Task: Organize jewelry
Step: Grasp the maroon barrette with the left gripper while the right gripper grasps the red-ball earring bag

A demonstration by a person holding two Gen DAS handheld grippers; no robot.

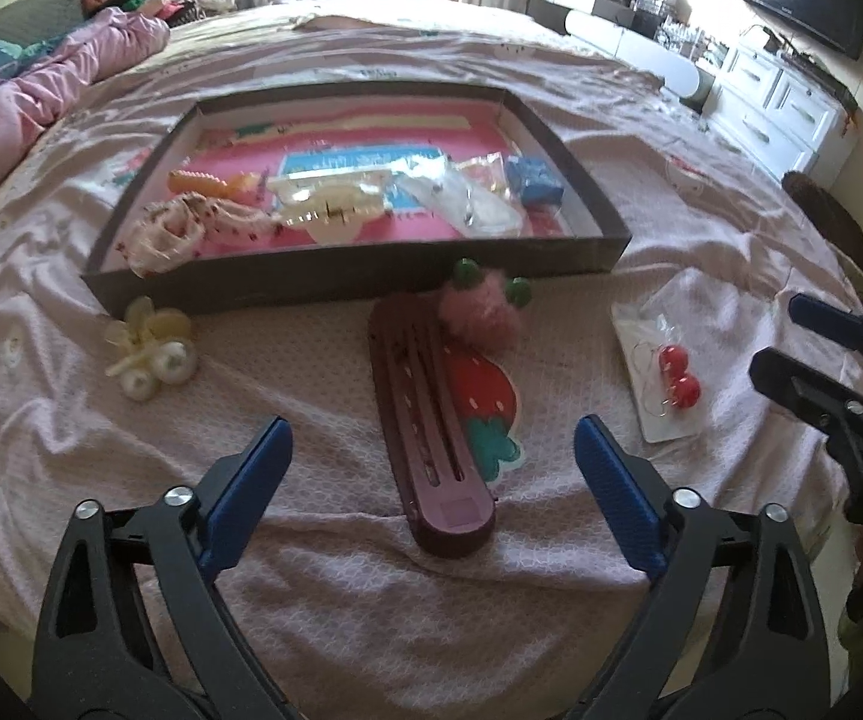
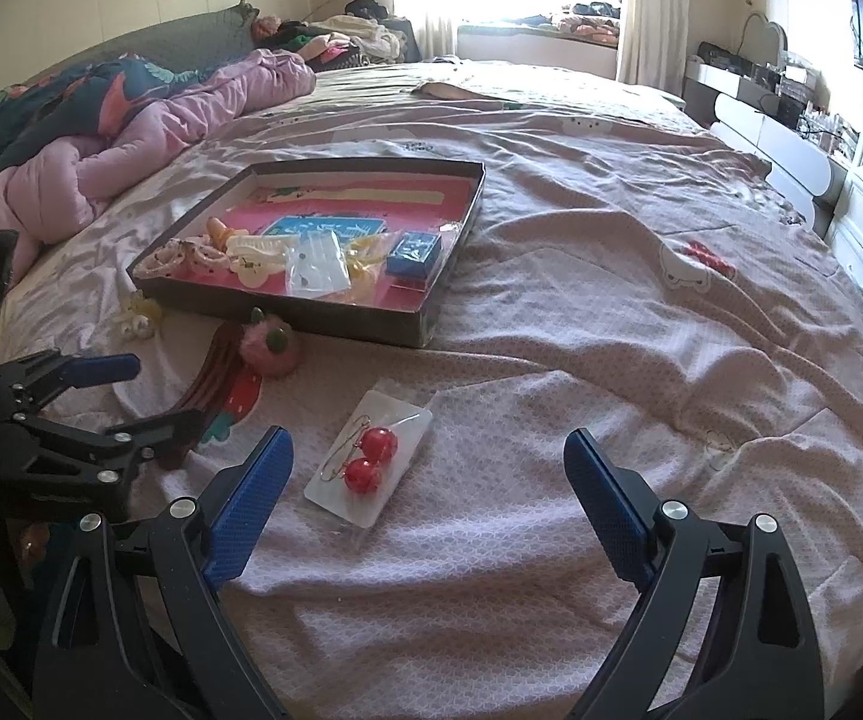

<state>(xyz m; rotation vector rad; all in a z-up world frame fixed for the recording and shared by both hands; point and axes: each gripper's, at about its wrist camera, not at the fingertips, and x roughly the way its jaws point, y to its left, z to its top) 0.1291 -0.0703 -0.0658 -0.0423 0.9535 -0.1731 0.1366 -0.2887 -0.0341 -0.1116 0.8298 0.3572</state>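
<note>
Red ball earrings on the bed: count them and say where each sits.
2. Both lie touching on the white card in front of the tray: one red ball earring farther from the right gripper, the other nearer. None hidden that I can see.

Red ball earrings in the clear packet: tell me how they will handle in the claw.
The red ball earrings lie in a flat clear packet, so it probably flexes and feels slippery. It looks light and may slide on the bedspread when nudged. Sealed in, the balls seem unlikely to roll away.
</note>
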